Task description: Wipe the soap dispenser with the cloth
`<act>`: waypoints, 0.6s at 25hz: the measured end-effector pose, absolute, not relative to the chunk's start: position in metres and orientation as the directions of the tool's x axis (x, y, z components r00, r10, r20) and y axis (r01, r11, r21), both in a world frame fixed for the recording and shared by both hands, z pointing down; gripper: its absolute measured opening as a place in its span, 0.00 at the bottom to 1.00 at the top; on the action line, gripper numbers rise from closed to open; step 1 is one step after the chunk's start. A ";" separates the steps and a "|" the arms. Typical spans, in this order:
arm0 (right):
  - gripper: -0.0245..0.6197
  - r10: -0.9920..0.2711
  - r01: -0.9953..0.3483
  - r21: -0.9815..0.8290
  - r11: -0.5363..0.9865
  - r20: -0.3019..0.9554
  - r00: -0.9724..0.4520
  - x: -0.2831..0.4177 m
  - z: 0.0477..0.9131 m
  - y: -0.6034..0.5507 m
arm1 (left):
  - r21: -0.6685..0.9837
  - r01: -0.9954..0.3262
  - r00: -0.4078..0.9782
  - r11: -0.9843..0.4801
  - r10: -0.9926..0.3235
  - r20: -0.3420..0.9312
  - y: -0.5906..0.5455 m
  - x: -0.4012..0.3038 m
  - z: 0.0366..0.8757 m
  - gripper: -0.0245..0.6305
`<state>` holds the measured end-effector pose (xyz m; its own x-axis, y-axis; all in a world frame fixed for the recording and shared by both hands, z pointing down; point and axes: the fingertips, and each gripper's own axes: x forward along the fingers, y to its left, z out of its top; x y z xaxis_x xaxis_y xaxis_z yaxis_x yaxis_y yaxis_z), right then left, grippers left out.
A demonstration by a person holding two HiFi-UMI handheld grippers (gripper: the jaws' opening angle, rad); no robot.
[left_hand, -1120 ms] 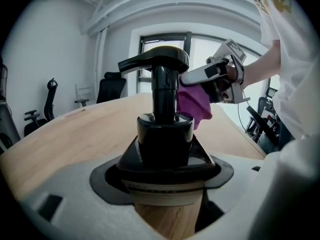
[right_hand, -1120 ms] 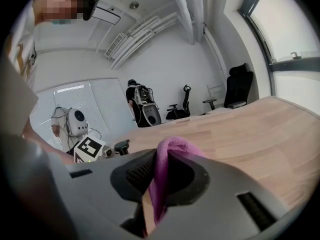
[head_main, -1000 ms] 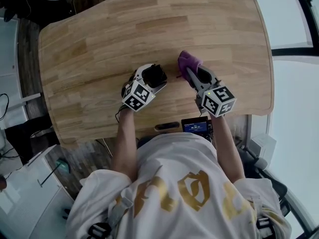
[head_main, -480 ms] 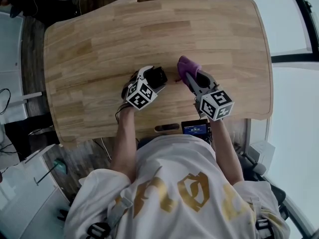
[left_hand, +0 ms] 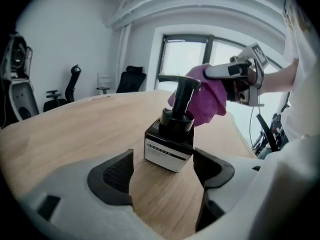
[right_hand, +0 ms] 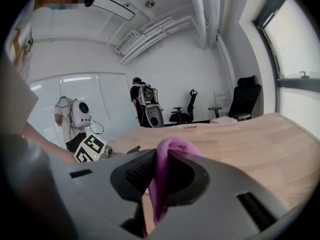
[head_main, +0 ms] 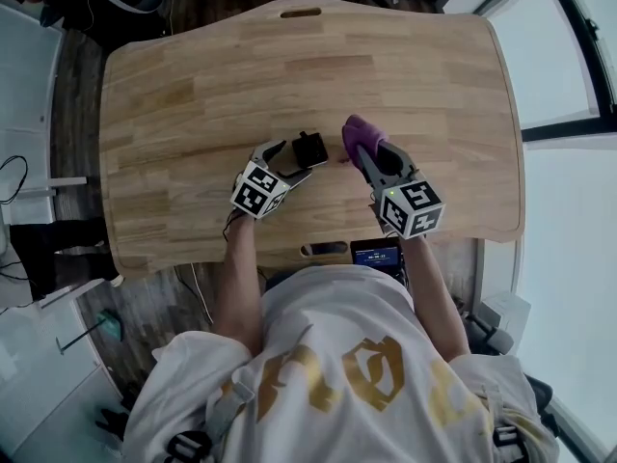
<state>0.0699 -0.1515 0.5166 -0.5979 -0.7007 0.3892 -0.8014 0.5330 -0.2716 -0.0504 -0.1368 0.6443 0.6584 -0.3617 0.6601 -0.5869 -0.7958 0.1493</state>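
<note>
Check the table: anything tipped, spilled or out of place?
Nothing stands out. The soap dispenser stands upright on the table, just ahead of the open left gripper, with no spill. The right gripper is shut on the purple cloth, near the pump.

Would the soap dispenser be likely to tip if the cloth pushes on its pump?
Possibly: the soap dispenser stands free, the left gripper open and not gripping it, so a high push from the cloth could rock it. Its squat, square base should resist light wiping.
</note>
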 end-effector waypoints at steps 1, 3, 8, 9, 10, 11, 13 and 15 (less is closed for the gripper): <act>0.12 -0.707 -0.804 -0.261 0.534 0.384 -0.594 0.068 0.513 -0.150 | 0.164 -0.612 0.662 -0.773 -0.388 0.642 -0.136 -0.055 0.639 0.57; 0.12 -0.717 -0.810 -0.238 0.535 0.379 -0.585 0.064 0.508 -0.148 | 0.190 -0.666 0.666 -0.722 -0.460 0.588 -0.135 -0.064 0.623 0.57; 0.12 -0.736 -0.805 -0.257 0.536 0.325 -0.594 0.052 0.490 -0.139 | 0.291 -0.753 0.653 -0.590 -0.618 0.438 -0.138 -0.086 0.570 0.39; 0.12 -0.738 -0.801 -0.262 0.539 0.311 -0.598 0.049 0.486 -0.138 | 0.277 -0.776 0.628 -0.567 -0.646 0.435 -0.139 -0.092 0.560 0.27; 0.12 -0.740 -0.798 -0.261 0.543 0.301 -0.601 0.046 0.481 -0.136 | 0.255 -0.801 0.596 -0.542 -0.676 0.434 -0.141 -0.097 0.551 0.19; 0.12 -0.741 -0.796 -0.256 0.548 0.293 -0.604 0.043 0.478 -0.135 | 0.235 -0.823 0.566 -0.518 -0.705 0.428 -0.143 -0.101 0.541 0.12; 0.12 -0.737 -0.787 -0.249 0.564 0.277 -0.616 0.037 0.471 -0.131 | 0.223 -0.848 0.529 -0.480 -0.746 0.404 -0.145 -0.104 0.520 0.06; 0.12 -0.733 -0.778 -0.239 0.580 0.263 -0.627 0.032 0.464 -0.128 | 0.225 -0.858 0.514 -0.462 -0.773 0.373 -0.143 -0.104 0.500 0.05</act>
<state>0.0325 -0.1282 0.4637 -0.6273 -0.7332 0.2627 -0.7785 0.5804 -0.2389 -0.1043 -0.1433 0.4997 0.5138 -0.7727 0.3726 -0.8579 -0.4621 0.2247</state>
